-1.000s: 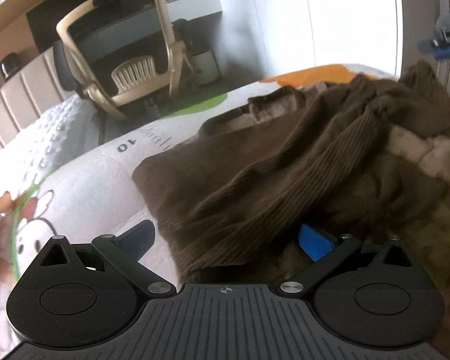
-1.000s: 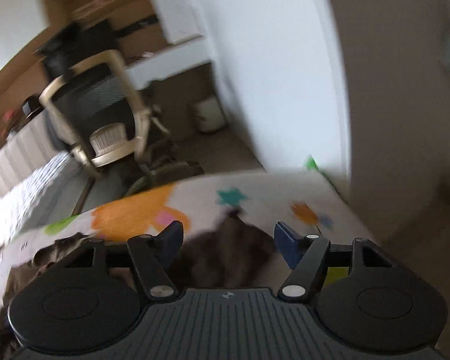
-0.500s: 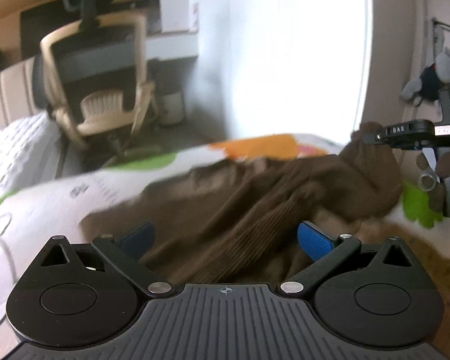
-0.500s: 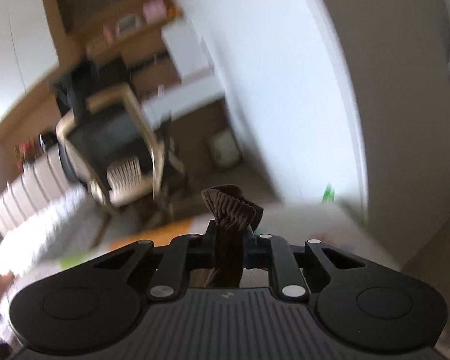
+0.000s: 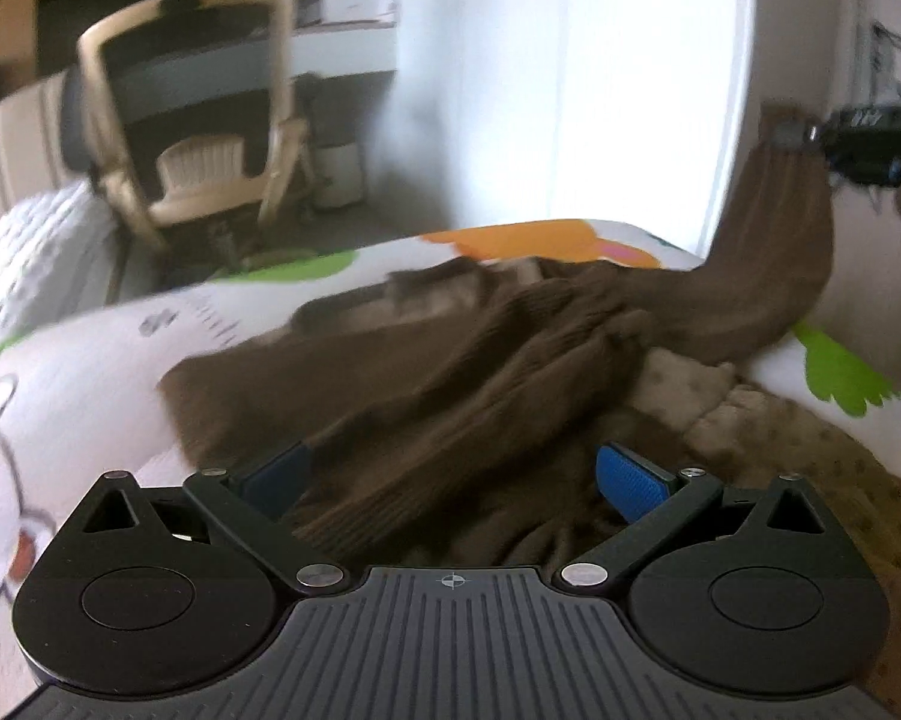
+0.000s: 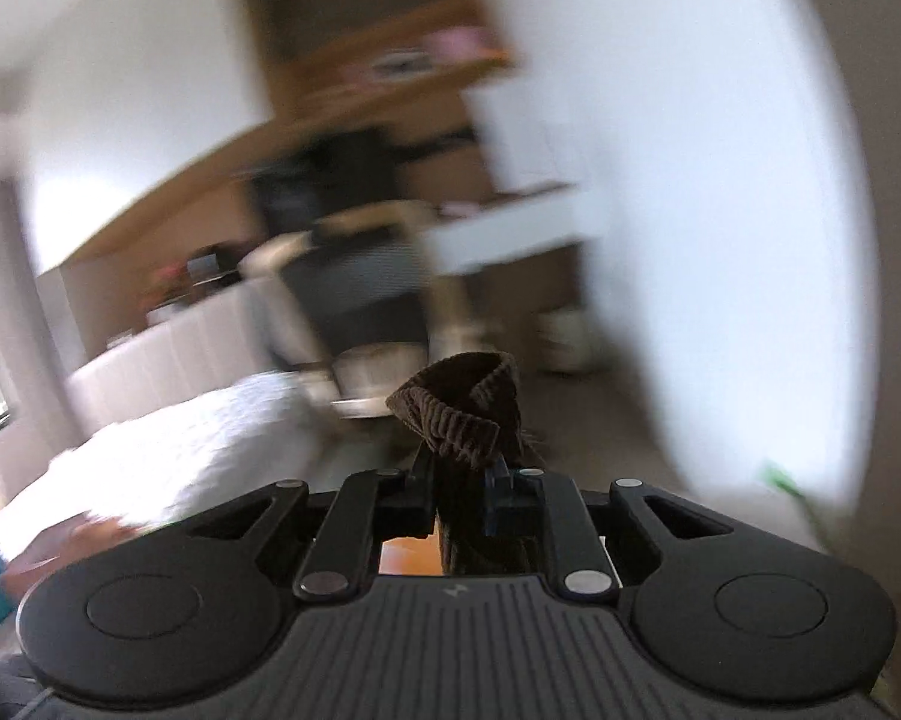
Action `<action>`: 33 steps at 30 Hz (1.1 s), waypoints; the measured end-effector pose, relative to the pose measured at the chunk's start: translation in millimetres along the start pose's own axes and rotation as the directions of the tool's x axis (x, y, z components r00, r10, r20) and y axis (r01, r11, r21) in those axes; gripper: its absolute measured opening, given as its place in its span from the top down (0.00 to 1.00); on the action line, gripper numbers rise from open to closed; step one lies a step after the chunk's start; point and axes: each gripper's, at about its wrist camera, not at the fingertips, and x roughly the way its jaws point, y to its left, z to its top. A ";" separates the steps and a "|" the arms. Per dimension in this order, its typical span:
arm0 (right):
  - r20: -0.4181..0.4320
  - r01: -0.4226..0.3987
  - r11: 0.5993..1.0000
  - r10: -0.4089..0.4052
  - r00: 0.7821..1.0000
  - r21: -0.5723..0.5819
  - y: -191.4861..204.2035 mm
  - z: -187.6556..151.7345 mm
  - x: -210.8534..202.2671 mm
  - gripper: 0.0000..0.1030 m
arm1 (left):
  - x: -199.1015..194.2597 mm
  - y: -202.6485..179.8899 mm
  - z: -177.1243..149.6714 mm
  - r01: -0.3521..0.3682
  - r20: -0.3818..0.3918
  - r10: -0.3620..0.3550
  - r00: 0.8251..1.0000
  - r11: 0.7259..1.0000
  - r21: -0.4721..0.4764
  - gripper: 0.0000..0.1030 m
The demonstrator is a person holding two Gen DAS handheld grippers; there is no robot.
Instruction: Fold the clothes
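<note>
Looking through my left wrist camera, I see the brown ribbed sweater (image 5: 462,372) lying crumpled on the cartoon-print bedspread (image 5: 90,360), which I take as my landmark. My left gripper (image 5: 450,474) hangs low over the near part of the sweater, its blue-padded fingers (image 5: 627,477) spread wide with folds of knit between them; I cannot tell whether the pads touch the cloth. One sleeve (image 5: 768,252) rises off the bedspread toward its far right corner, pulled up to my right gripper (image 5: 810,135), which shows there as a dark, blurred shape.

From the right wrist camera, my right gripper (image 6: 465,492) has its fingers pressed together on the sleeve's ribbed cuff (image 6: 459,408), which sticks up past the fingertips in a folded bunch. A tan dotted blanket (image 5: 780,438) lies on the bedspread's near right side, partly under the sweater. Beyond the bedspread's far edge stands a beige-framed office chair (image 5: 198,120) near a white desk (image 6: 510,228); a white textured cover (image 6: 168,450) lies off the bedspread's left side. Both views are smeared.
</note>
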 end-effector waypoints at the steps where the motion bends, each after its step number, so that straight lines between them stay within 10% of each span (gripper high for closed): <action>1: -0.015 -0.055 0.998 0.055 0.998 -0.023 22.4 7.2 12.2 0.87 | -2.2 4.6 -1.4 0.010 -0.003 -0.010 1.000 1.000 -0.026 0.00; 5: -0.135 -0.231 0.971 0.221 0.966 -0.064 104.0 10.4 68.5 0.87 | -9.4 11.8 -12.6 0.060 -0.006 -0.061 0.998 0.993 -0.103 0.00; 14: -0.462 -0.452 0.891 0.388 0.797 -0.031 202.2 -58.2 163.9 0.65 | -16.4 7.9 -45.1 0.152 -0.065 -0.163 0.984 0.977 -0.146 0.00; 19: -0.341 -0.399 0.917 0.368 0.865 -0.024 162.9 -37.4 128.5 0.53 | -9.4 8.3 -54.3 0.144 -0.110 -0.161 0.981 0.978 -0.151 0.00; 24: -0.246 -0.170 0.978 0.137 0.959 -0.118 84.8 -43.4 79.1 0.52 | -24.1 17.1 -36.6 0.209 -0.019 -0.218 0.976 0.955 -0.209 0.00; 28: -0.303 -0.013 0.989 -0.033 0.953 -0.147 34.7 -78.7 66.7 0.52 | -35.7 30.1 -8.8 0.175 0.105 -0.153 0.983 0.953 -0.247 0.00; 33: -0.363 0.081 0.969 -0.164 0.917 -0.233 14.3 -117.9 76.9 0.52 | -1.6 48.4 10.6 -0.025 0.052 0.041 0.998 0.957 -0.288 0.00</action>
